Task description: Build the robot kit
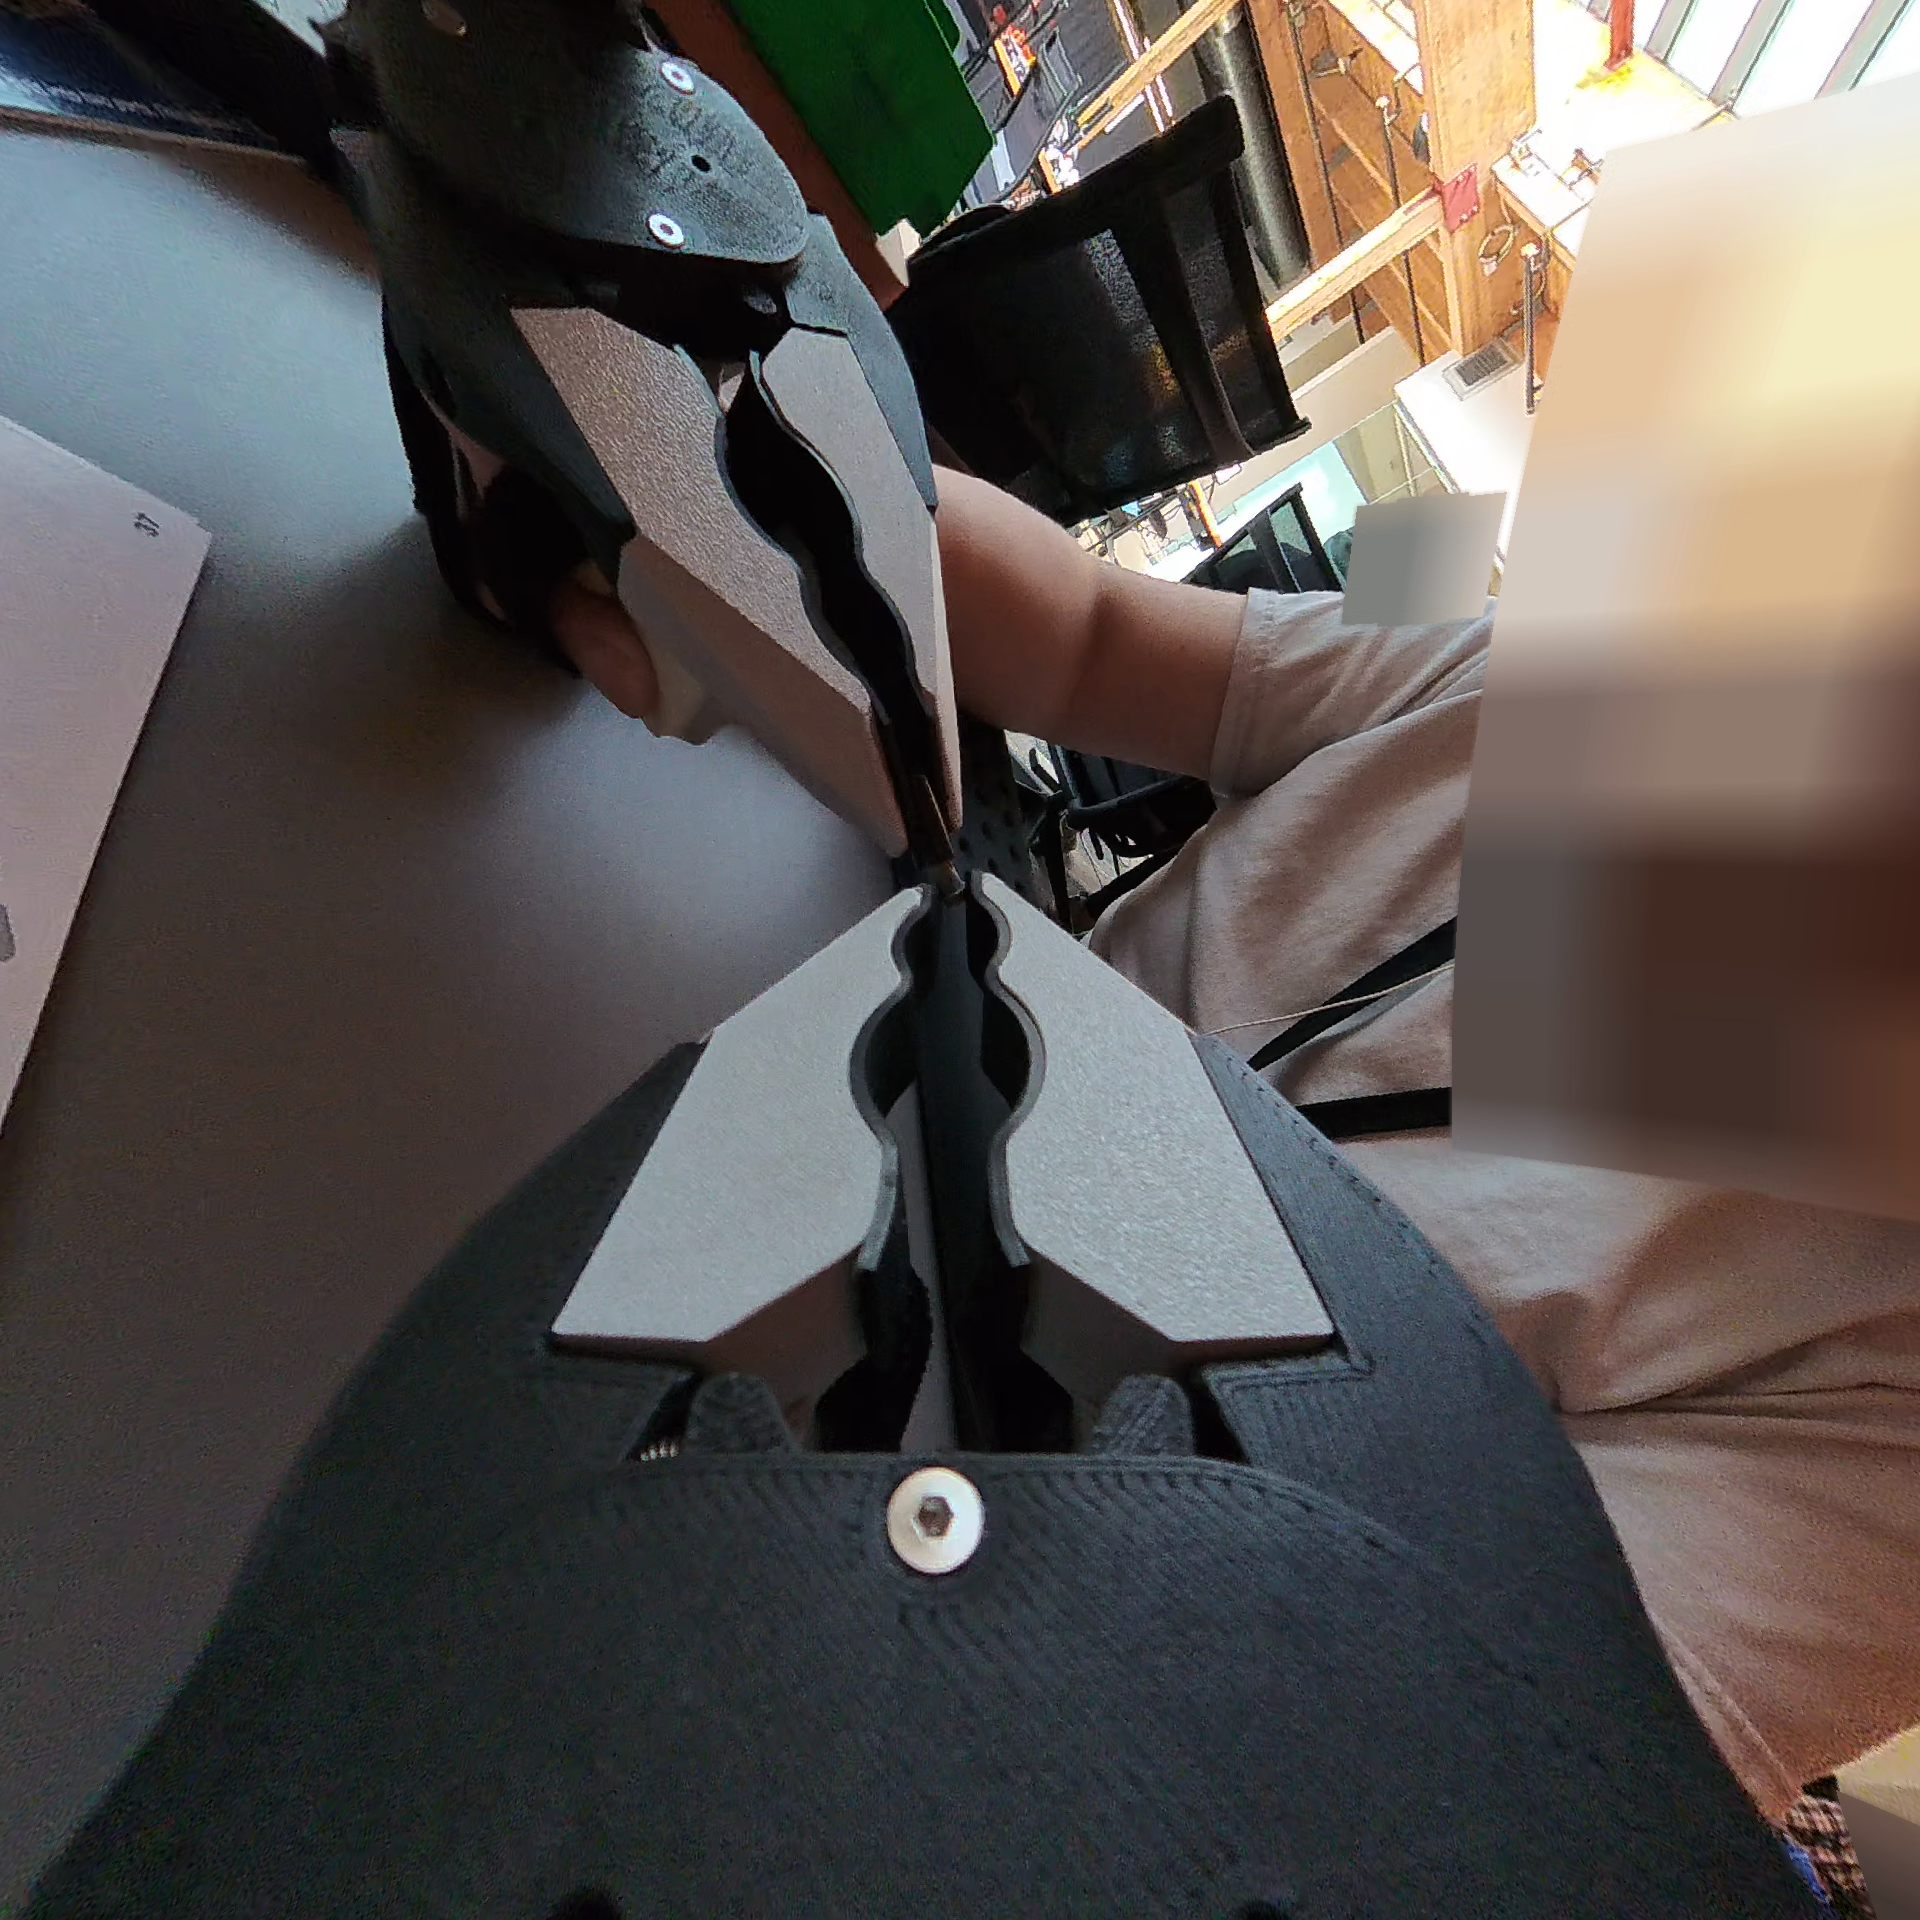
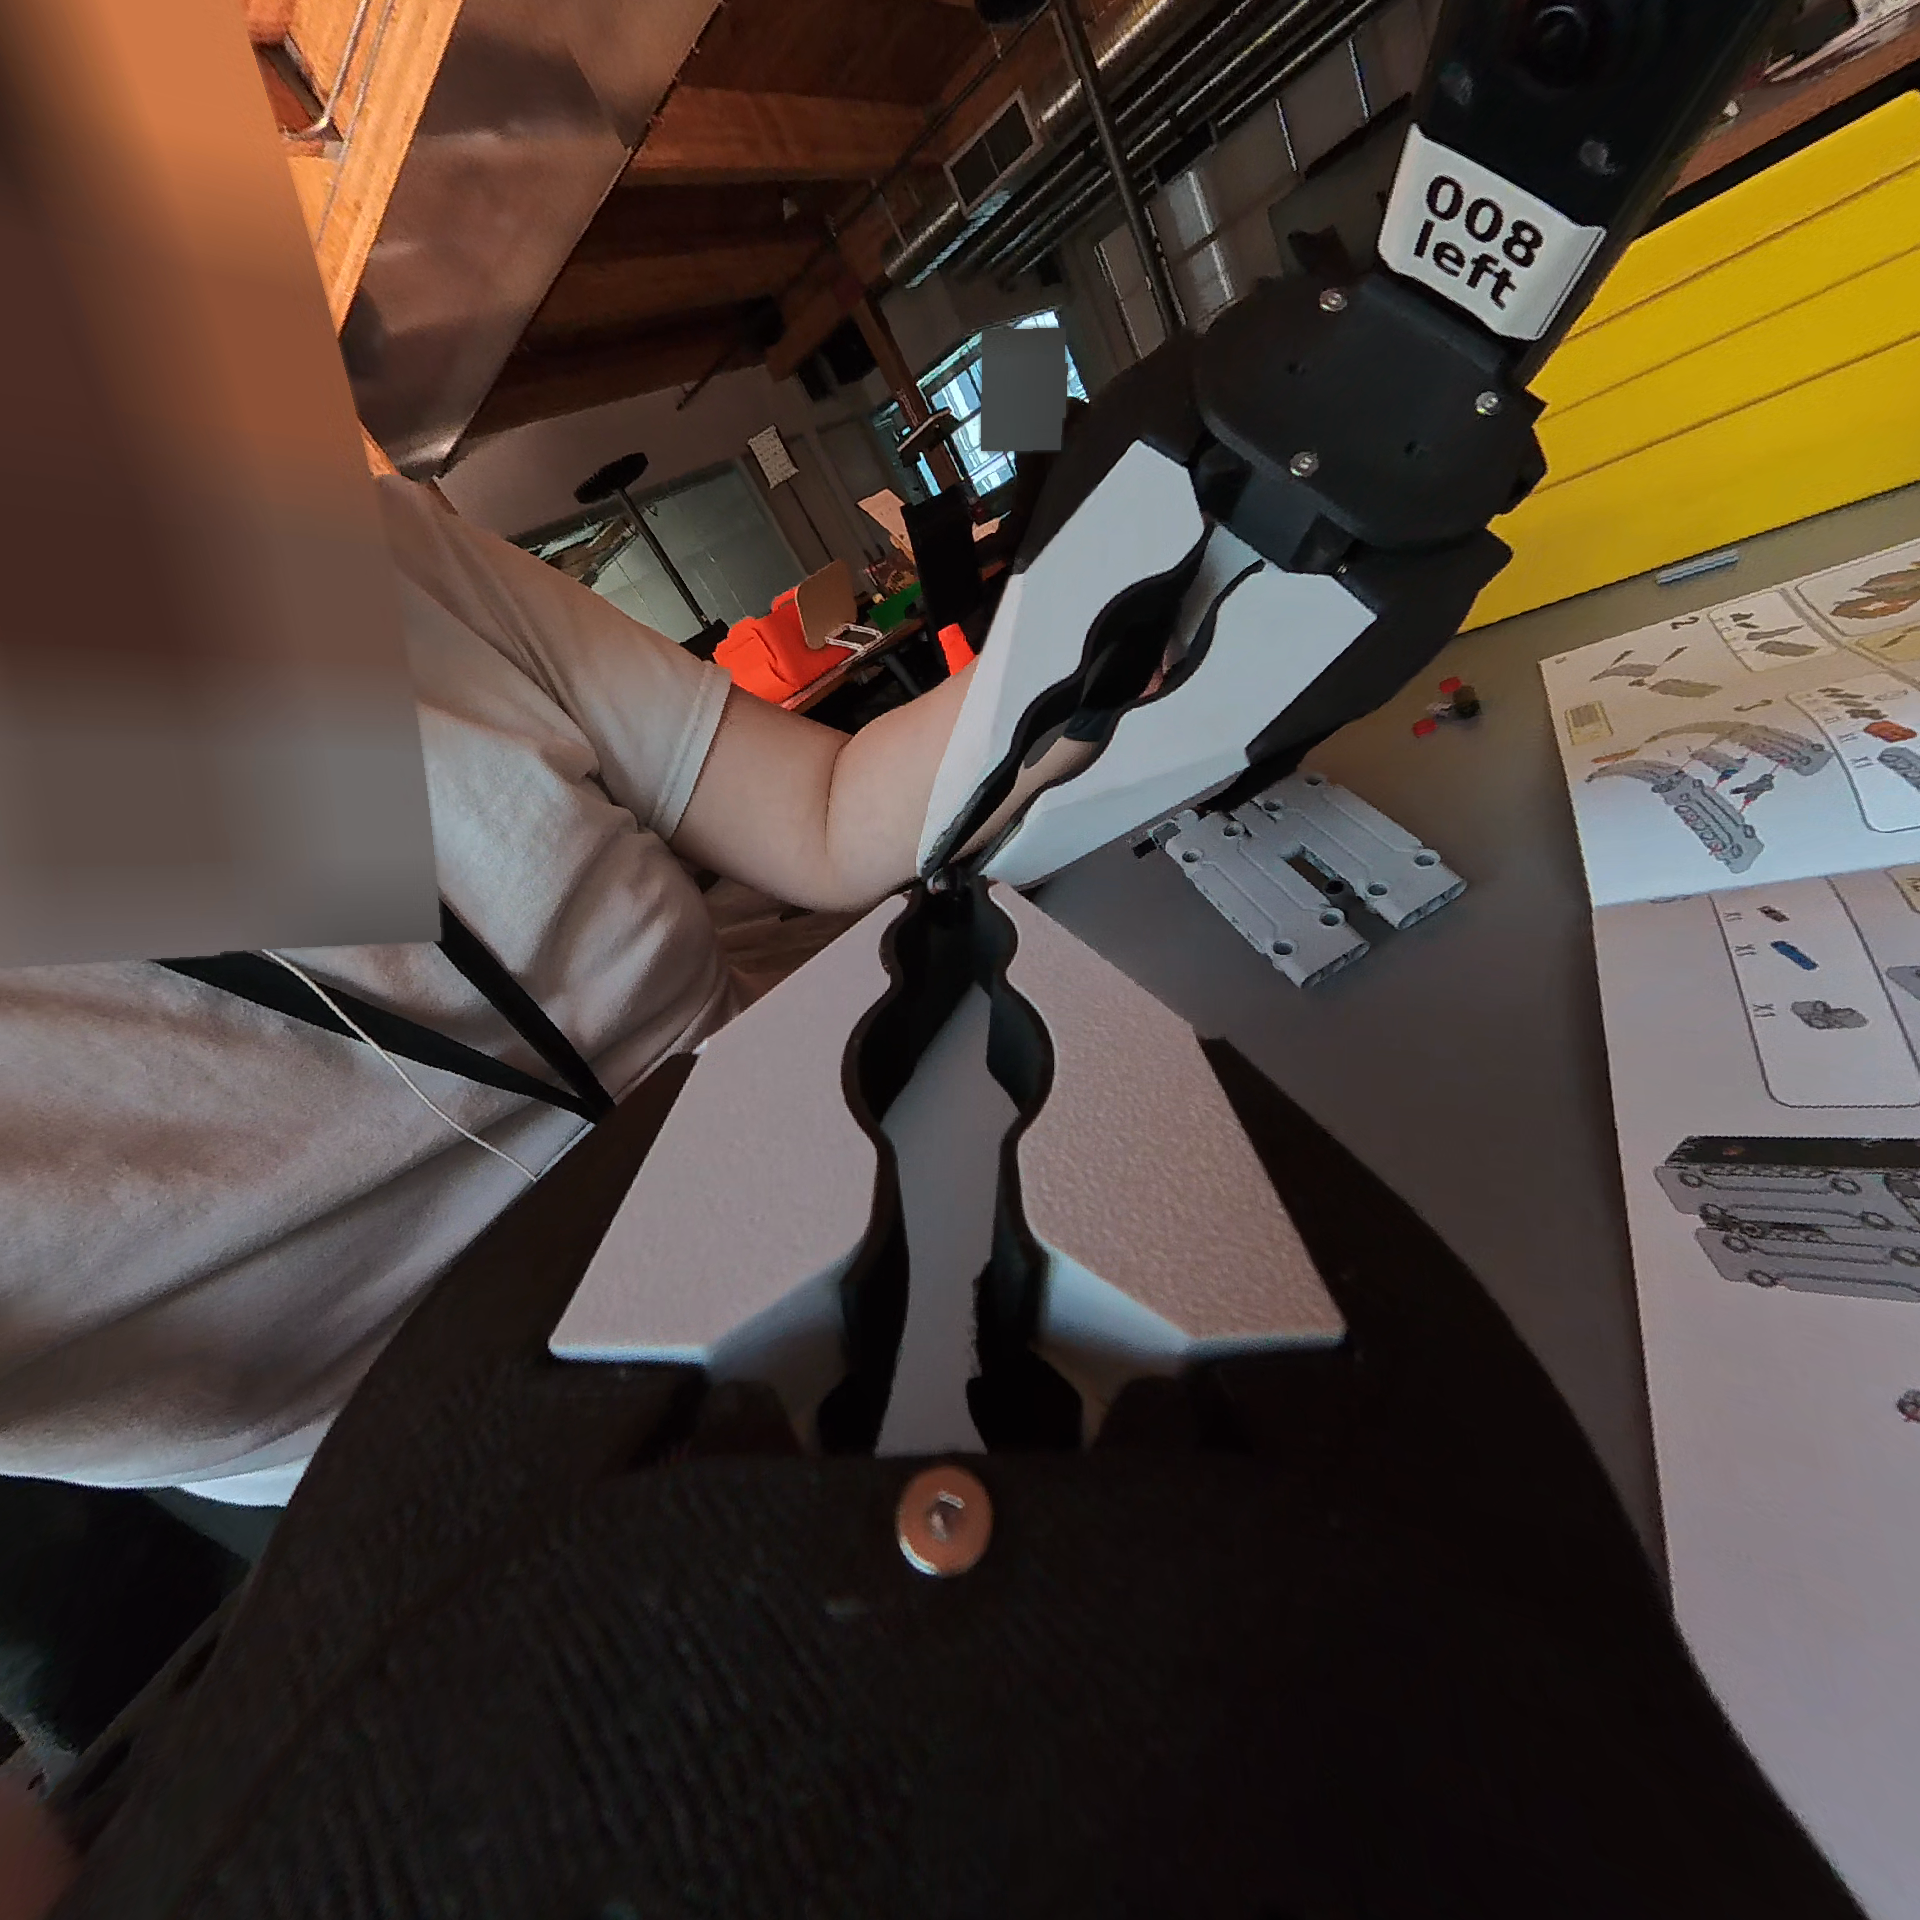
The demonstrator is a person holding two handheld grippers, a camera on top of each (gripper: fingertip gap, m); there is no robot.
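Your left gripper and right gripper meet tip to tip above bench, both jaws pinching one small pin. Light, stiff, likely slippery; hold each end. Grey frame lies nearby.

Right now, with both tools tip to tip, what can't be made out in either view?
- Small dark pin between the tips: too small to identify; the right gripper's fingers cover most of it.
- Left gripper's hold: unclear at the tip contact.
- Tiny red and black parts: too small.
- Grey beam assembly: partly hidden behind the left gripper.
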